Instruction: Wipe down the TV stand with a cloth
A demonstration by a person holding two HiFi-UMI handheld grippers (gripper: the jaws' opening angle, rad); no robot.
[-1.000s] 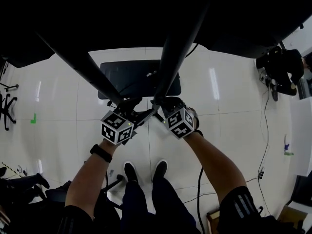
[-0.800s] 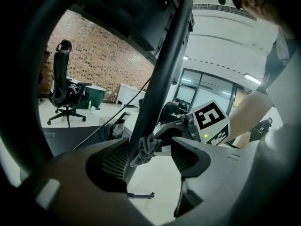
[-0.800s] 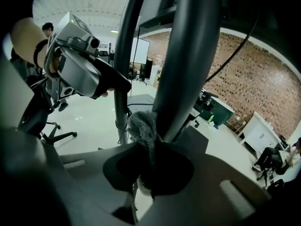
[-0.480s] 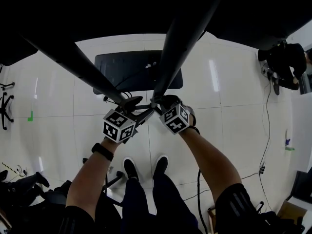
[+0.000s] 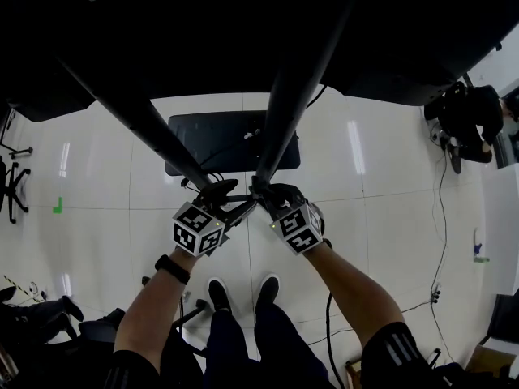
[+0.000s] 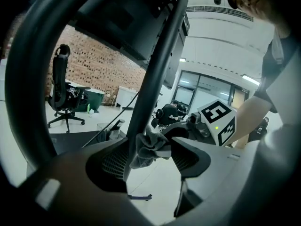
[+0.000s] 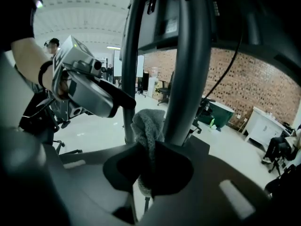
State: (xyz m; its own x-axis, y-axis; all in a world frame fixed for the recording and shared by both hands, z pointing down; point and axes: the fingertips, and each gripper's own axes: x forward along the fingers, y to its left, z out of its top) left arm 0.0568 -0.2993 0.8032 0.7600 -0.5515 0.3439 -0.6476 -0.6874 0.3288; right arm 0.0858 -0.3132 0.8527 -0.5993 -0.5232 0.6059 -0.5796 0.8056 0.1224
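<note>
**Right claw clamped on the grey cloth at the TV stand's poles; left claw gaping**

In the head view a green floor mark [image 5: 57,206] lies far left on the pale tiles. Next comes the TV stand's left pole [image 5: 138,108], slanting down toward the black base plate [image 5: 219,136]. The left gripper [image 5: 217,191], marker cube uppermost, sits at that pole's foot.

In the left gripper view an office chair [image 6: 61,93] stands far left before a brick wall. The left gripper [image 6: 146,161] has its jaws wide apart, pinching nothing. The left pole [image 6: 157,79] runs down between them, close to the left-hand jaw. Just right of the pole is the bunched grey cloth [image 6: 146,145], carried on the tip of the other gripper, which reaches in from the right.

The right gripper [image 5: 261,186] sits at the foot of the right pole [image 5: 292,79]. It is close beside the left one, above the person's shoes [image 5: 217,292].

In the right gripper view the left gripper's dark finger reaches the left pole [image 7: 131,55]. The right gripper [image 7: 150,166] has its jaws closed on the grey cloth [image 7: 148,126]. A fold stands up above the jaws and touches the left side of the thick right pole [image 7: 188,79], and a tail hangs below.
</note>
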